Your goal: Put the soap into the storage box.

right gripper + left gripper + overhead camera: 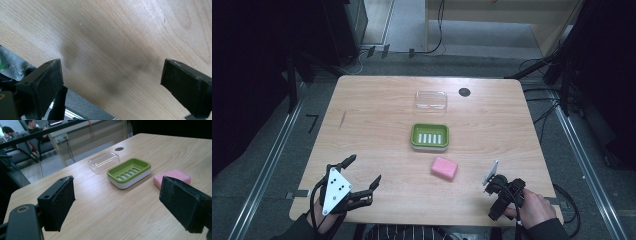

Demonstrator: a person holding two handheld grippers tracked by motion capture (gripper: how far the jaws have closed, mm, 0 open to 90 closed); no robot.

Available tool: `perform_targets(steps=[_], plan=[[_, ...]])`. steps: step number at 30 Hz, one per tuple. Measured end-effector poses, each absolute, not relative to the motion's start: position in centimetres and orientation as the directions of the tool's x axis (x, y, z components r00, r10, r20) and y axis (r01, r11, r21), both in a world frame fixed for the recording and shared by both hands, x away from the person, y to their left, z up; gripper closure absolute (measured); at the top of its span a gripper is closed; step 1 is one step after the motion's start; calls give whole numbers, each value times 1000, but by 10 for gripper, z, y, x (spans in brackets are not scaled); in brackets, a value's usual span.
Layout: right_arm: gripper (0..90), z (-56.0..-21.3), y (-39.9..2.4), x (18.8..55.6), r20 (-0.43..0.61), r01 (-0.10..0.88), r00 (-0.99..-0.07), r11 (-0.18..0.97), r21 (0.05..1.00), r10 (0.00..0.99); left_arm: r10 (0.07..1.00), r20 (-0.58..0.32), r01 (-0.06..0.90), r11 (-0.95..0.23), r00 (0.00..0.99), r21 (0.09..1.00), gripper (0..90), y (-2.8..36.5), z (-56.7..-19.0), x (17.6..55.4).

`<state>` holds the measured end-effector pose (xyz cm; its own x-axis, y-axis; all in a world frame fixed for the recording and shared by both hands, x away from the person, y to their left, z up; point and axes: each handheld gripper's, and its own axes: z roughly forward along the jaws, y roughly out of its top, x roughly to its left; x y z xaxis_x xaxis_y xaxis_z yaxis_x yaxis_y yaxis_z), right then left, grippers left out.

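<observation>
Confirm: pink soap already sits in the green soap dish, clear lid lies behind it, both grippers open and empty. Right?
Not quite. The pink soap lies on the table, in front of the green soap dish and apart from it; the high view shows the dish empty. The rest holds: the clear lid lies behind the dish, and the left gripper and right gripper are open and empty.

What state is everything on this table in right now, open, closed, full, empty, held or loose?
Green soap dish: upright, empty, uncovered.
Clear lid: off the dish, lying on the table behind it.
Pink soap: loose on the table, beside the dish, untouched.
Left gripper: open, holding nothing.
Right gripper: open, empty, over bare table.
</observation>
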<state>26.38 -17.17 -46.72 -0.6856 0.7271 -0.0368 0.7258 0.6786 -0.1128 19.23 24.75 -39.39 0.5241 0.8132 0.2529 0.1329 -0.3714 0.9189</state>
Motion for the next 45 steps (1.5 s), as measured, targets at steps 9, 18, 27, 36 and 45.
perform_targets(steps=[9,18,27,36,45], plan=[[40,-466,-171,263,-45,727,-685,679,-104,727,812,256,130,-374,525,918,133,248,-394,192],[40,-464,-166,266,-53,717,-697,693,-73,715,812,253,133,-373,526,918,133,246,-395,192],[40,-462,-155,275,-73,697,-717,714,-62,694,813,255,134,-375,523,917,133,248,-395,192],[40,-458,-146,283,-71,684,-729,727,-51,681,814,253,137,-373,524,918,133,247,-395,193],[40,-457,-130,292,-78,654,-756,755,-49,650,814,251,139,-373,524,917,133,248,-395,193]])
